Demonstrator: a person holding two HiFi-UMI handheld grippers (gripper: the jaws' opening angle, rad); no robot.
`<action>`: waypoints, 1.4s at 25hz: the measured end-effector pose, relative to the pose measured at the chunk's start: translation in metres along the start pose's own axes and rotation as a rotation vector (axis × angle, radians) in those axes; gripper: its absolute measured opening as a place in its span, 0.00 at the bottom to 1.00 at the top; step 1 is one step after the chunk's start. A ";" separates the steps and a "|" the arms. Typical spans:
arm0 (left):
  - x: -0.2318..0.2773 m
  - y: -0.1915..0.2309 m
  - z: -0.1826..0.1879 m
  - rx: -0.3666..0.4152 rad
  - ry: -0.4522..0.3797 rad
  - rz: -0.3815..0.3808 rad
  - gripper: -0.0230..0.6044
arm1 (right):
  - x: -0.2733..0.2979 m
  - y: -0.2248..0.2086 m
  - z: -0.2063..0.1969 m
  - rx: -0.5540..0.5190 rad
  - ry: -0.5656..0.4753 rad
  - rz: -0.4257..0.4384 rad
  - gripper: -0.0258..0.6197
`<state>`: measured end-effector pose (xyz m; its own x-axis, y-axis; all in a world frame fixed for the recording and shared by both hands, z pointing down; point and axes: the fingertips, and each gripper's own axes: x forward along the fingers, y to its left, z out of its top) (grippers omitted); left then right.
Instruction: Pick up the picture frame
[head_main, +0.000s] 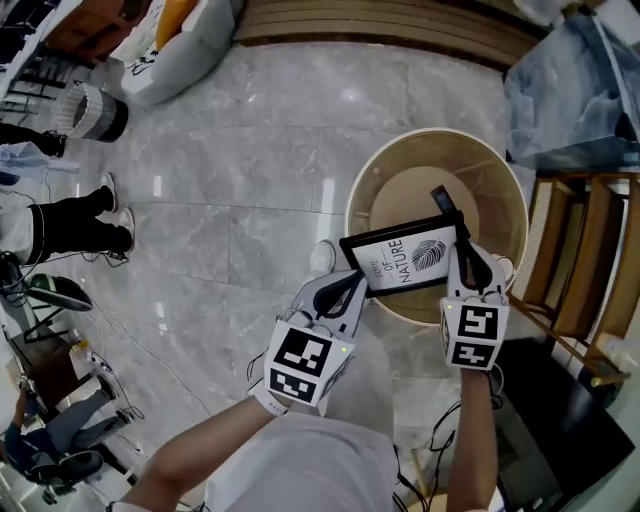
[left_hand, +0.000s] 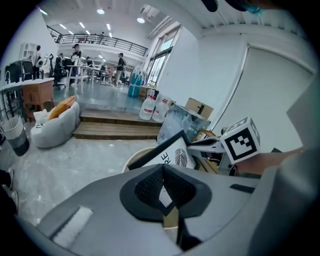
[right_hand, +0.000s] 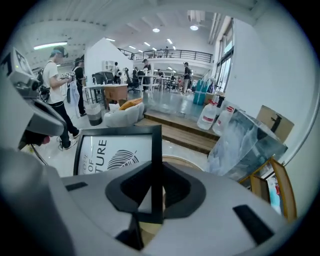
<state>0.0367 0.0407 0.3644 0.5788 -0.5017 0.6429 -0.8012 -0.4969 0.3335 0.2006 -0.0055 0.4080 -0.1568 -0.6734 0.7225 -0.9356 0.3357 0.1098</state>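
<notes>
You're clamping your left gripper tight on the picture frame's lower left corner, holding it over the round wooden surface, and your right gripper is pinching its right edge.

one picture frame, two tools, one round table

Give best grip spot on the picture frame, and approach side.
Grip the picture frame by its thin black border at the two near corners, coming in from the person's side. It is flat and wide, so jaws only fit across its thickness; left gripper and right gripper hold it so above the round table.
</notes>
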 end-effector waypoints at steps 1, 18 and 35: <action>-0.006 -0.007 0.007 0.012 -0.007 -0.003 0.04 | -0.012 -0.004 0.006 0.010 -0.015 -0.013 0.12; -0.103 -0.100 0.088 0.135 -0.151 -0.082 0.04 | -0.212 -0.054 0.067 0.341 -0.300 -0.292 0.12; -0.149 -0.143 0.113 0.217 -0.251 -0.124 0.04 | -0.309 -0.056 0.066 0.438 -0.445 -0.441 0.12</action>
<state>0.0822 0.1064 0.1433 0.7108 -0.5729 0.4080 -0.6868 -0.6906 0.2266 0.2805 0.1399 0.1335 0.2341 -0.9176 0.3212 -0.9667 -0.2549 -0.0235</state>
